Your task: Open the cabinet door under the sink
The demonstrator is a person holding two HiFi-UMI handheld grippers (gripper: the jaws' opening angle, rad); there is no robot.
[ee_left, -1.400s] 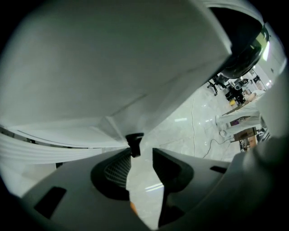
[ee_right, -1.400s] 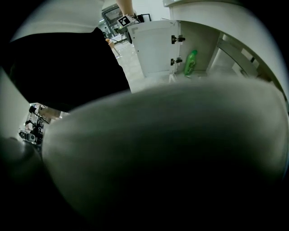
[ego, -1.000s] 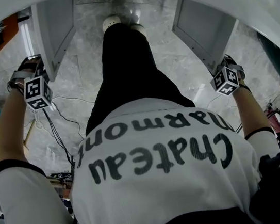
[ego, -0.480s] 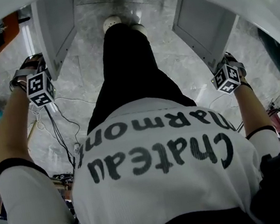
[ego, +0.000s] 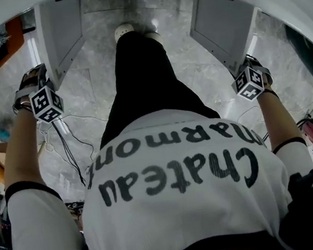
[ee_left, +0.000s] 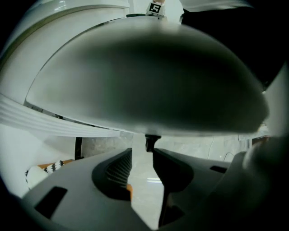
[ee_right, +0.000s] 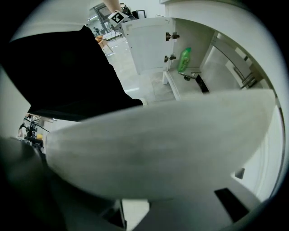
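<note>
Little has shifted over the last second: both doors under the sink remain swung open, and the right tongs (ego: pixel 249 81) have crept slightly closer to the lower corner of the right cabinet door (ego: pixel 222 21). The left tongs (ee_left: pixel 142 153) are at the outer edge of the left cabinet door (ego: pixel 61 31). Their jaws are spread a little, with a small dark knob (ee_left: pixel 152 142) at their tips. The white door edge covers the jaw tips of the right tongs, so their grip cannot be told. Inside the cabinet (ee_right: pixel 212 67) stands a green bottle (ee_right: pixel 184 59).
</note>
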